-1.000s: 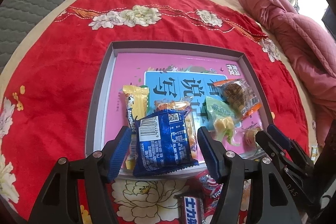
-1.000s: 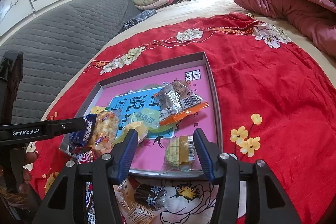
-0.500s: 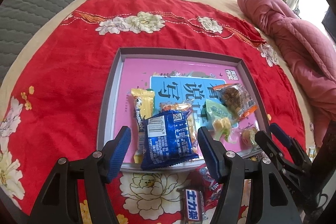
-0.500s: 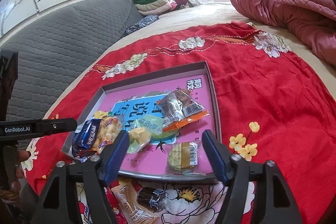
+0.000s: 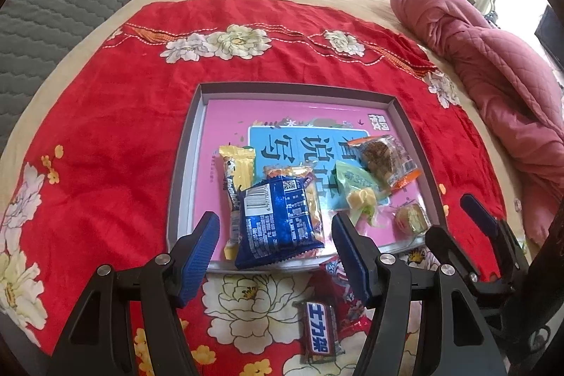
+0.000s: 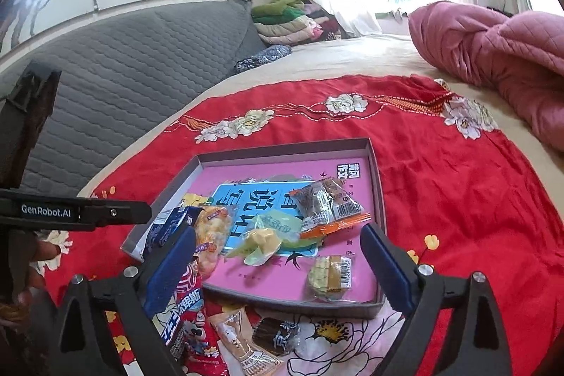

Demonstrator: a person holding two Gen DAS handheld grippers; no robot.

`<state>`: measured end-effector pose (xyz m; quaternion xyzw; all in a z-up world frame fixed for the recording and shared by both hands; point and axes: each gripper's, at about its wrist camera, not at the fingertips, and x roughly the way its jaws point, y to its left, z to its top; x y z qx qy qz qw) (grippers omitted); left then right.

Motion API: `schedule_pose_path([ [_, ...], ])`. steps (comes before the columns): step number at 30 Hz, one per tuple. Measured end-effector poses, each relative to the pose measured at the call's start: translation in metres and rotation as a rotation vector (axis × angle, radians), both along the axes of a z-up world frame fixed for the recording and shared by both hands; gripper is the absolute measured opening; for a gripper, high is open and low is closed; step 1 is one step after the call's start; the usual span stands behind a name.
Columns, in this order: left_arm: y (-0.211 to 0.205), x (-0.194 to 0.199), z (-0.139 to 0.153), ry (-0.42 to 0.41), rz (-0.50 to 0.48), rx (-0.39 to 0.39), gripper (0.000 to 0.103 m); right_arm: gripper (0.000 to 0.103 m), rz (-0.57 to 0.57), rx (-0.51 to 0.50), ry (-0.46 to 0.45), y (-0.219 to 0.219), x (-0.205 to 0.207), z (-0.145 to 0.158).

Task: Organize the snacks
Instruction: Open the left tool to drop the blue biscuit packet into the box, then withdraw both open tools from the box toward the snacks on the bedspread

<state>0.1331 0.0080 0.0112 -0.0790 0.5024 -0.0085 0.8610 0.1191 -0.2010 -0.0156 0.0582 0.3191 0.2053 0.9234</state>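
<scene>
Snack packets piled in grey tray [image 5: 405,125] on red cloth [image 5: 105,136], blue packet [image 5: 278,228] nearest. Above, left gripper [image 5: 275,252] tilted steeply down, gaping, empty. Right gripper [image 6: 278,256] angled shallower, jaws opening, gripping nothing.

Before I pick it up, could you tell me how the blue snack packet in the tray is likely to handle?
The blue snack packet looks puffy and crinkled, so probably light and yielding. Its glossy foil may slip between pads. It overlaps the yellow bar, which might shift too.
</scene>
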Motion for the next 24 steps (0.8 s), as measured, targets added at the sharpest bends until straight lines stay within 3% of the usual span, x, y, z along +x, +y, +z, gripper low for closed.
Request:
schedule_pose_path([
  [6,-0.001,-0.006,-0.001,0.003,-0.014,-0.010,0.068,0.101,-0.046,0.041,-0.026,-0.013,-0.007,0.008],
  [24,0.008,-0.021,0.004,-0.019,-0.040,-0.033,0.068,0.101,-0.085,0.111,-0.059,-0.035,-0.027,0.027],
])
